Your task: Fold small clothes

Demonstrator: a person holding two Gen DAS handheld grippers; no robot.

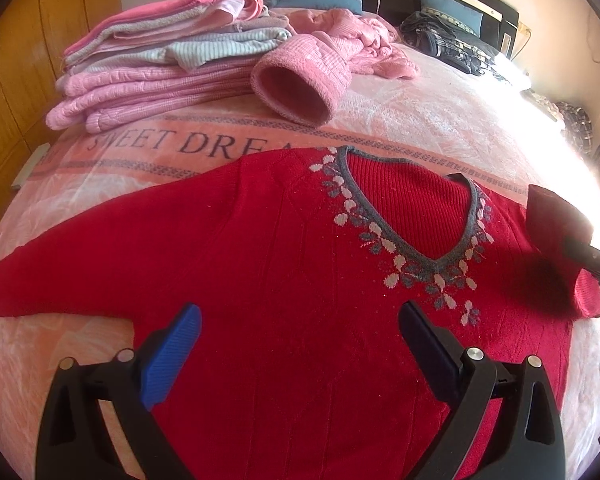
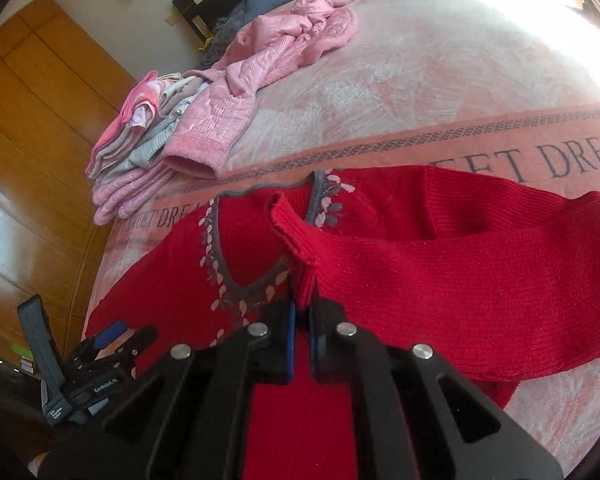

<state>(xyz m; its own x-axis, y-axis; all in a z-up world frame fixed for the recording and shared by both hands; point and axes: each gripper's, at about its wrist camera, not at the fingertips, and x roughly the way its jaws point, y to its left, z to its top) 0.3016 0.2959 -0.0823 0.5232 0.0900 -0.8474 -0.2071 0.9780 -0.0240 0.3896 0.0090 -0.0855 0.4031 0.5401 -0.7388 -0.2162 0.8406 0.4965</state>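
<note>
bed point(image 1: 440, 92) | left tongs point(image 1: 300, 344) apart | right tongs point(image 2: 302, 320) clamp sweater point(image 1: 260, 240) sleeve, fingertips hidden

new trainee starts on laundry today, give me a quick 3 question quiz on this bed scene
1. True or false: the right tongs are shut on a sleeve cuff of the red knitted V-neck sweater.
2. The left tongs are: A) open above the sweater, B) gripping its collar.
3. Which words show on the pink printed blanket?

Key: 1 true; 2 A; 3 "SWEET DREA...", the rest covered.
</note>
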